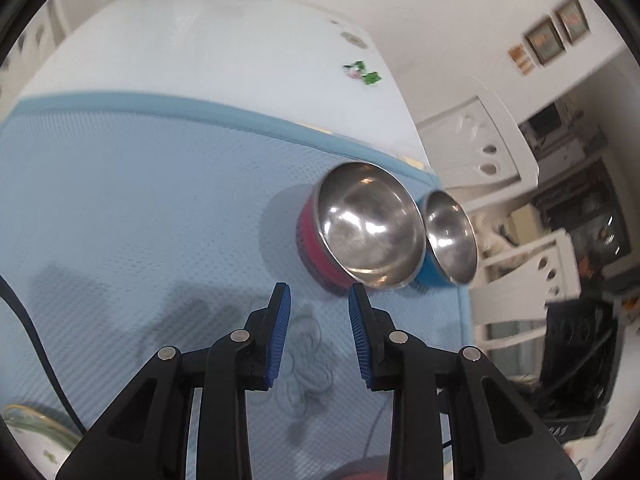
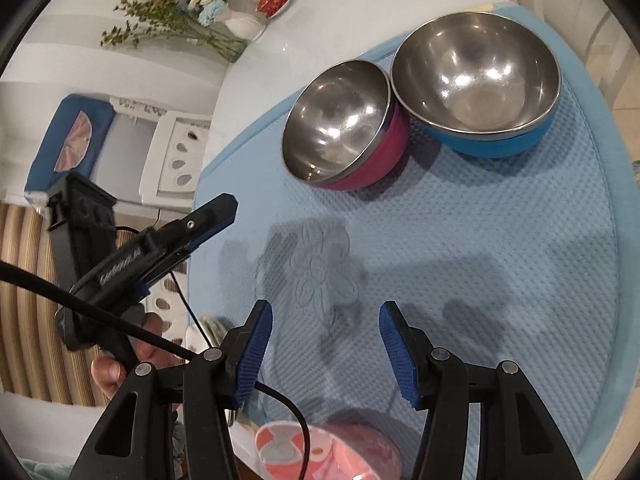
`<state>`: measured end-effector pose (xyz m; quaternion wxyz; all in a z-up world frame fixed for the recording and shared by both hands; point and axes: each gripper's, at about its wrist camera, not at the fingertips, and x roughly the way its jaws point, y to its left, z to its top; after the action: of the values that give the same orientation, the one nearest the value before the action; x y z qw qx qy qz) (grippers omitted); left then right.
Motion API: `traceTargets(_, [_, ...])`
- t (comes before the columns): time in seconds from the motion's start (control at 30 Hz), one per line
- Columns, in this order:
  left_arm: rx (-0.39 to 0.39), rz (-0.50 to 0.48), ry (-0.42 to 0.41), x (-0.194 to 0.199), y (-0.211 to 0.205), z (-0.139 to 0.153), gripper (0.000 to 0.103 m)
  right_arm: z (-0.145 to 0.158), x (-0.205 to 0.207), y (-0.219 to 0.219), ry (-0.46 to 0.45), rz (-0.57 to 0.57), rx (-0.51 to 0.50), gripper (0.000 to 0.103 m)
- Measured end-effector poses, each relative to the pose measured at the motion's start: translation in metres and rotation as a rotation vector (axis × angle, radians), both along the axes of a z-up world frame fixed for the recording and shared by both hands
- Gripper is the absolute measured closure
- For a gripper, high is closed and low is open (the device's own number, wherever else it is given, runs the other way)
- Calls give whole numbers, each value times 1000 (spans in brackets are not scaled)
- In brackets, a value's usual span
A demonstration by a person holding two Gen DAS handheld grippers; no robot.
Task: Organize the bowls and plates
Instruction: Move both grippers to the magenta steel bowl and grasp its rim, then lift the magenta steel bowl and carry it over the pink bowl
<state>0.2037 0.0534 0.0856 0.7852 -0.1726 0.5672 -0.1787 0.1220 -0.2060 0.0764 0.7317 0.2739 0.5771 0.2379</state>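
Two steel-lined bowls stand side by side, touching, at the far part of a light blue mat (image 1: pixel 140 200): a magenta bowl (image 1: pixel 368 228) (image 2: pixel 340 128) and a blue bowl (image 1: pixel 450 236) (image 2: pixel 476 80). My left gripper (image 1: pixel 319 288) hovers just short of the magenta bowl, jaws a little apart, nothing between the blue pads. My right gripper (image 2: pixel 326 306) is open over the mat's embossed flower, empty, well short of both bowls. In the right wrist view the left gripper (image 2: pixel 216 212) shows at the left, held by a hand (image 2: pixel 108 372). A pink patterned dish (image 2: pixel 320 452) lies under the right gripper, at the near edge.
A white patterned plate (image 1: pixel 28 428) peeks in at the mat's near left corner. On the white table beyond the mat are a flower vase (image 2: pixel 240 24), a small red dish (image 2: pixel 274 0) and wrapped sweets (image 1: pixel 362 72). White chairs (image 1: pixel 500 152) stand by the table's edge.
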Motion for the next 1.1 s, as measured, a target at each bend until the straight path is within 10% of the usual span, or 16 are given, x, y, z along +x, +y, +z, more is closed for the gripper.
traceTargets(0.2, [-86, 21, 52, 23, 5, -17, 29, -16, 13, -17, 28, -154, 37, 49])
traceTargets(0.43, [-74, 18, 55, 64, -15, -43, 28, -16, 55, -1, -16, -237, -4, 49])
traceTargets(0.6, [-31, -10, 56, 81, -24, -57, 35, -25, 77, 12, 2, -271, -17, 48])
traceTargets(0.73, [21, -53, 89, 90, -33, -74, 73, -37, 87, 16, 10, -285, -53, 51])
traceTargets(1.1, [36, -152, 6, 62, -41, -64, 83, -21, 72, 29, -74, -164, -226, 67])
